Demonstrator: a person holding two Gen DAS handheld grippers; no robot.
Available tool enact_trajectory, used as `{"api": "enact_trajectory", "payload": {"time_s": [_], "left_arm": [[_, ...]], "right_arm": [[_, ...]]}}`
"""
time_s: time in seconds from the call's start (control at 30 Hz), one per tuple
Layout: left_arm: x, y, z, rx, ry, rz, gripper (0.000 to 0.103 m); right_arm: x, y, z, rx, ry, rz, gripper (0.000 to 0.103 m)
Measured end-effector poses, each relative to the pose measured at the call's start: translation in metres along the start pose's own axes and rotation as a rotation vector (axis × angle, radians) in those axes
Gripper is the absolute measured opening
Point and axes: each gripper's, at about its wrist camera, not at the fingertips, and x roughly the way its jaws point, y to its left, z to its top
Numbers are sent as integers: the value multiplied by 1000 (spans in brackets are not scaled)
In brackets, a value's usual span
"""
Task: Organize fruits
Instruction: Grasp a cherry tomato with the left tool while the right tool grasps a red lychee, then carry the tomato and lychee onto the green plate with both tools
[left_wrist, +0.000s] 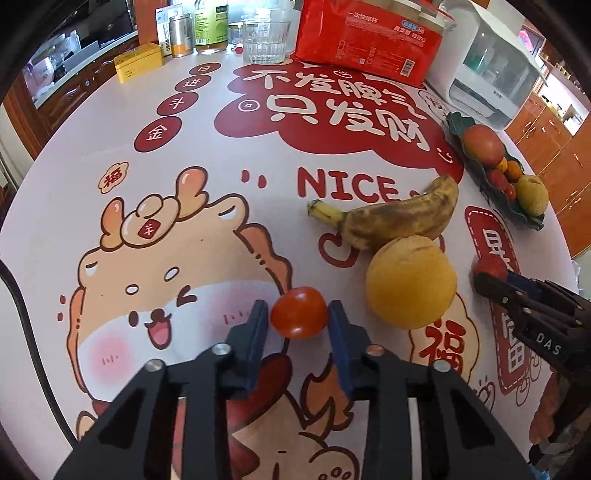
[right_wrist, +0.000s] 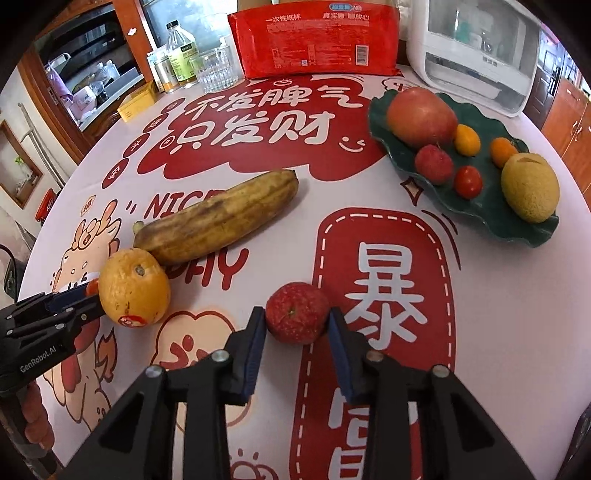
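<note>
Straddling tomato (left_wrist: 300, 313) and small apple (right_wrist: 297, 312): both hand-held grippers.

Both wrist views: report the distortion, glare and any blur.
Left wrist: strong fisheye bend, dark corners; cherry tomato sharp between the left gripper fingers. Right wrist: same curvature, soft glare on the green plate; small red apple sharp, no motion blur.

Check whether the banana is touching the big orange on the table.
Touching. The right wrist view shows the banana with its stem end pressed against the orange, no cloth visible between; the left wrist view agrees.
</note>
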Motion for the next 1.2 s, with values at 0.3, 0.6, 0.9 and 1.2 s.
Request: {"api": "enact_trajectory", "payload": {"time_s": [0.3,0.6,0.9,1.2], "left_arm": [[-7,1,-2,-23,1,10,29],[-48,-17,-4,7,-39,1,29],[-98,-84,27,131,-128,-51,29],[-153,-172,104,340,-255,-91,29]], "right_arm": [[-4,-2,-3,-7,-5,17,33],[-32,-10,-12,-11,-29,48,33],[-90,-35,-2,-2,-125,40,33],[-179,-79,63,-5,-298,-47,33]]}}
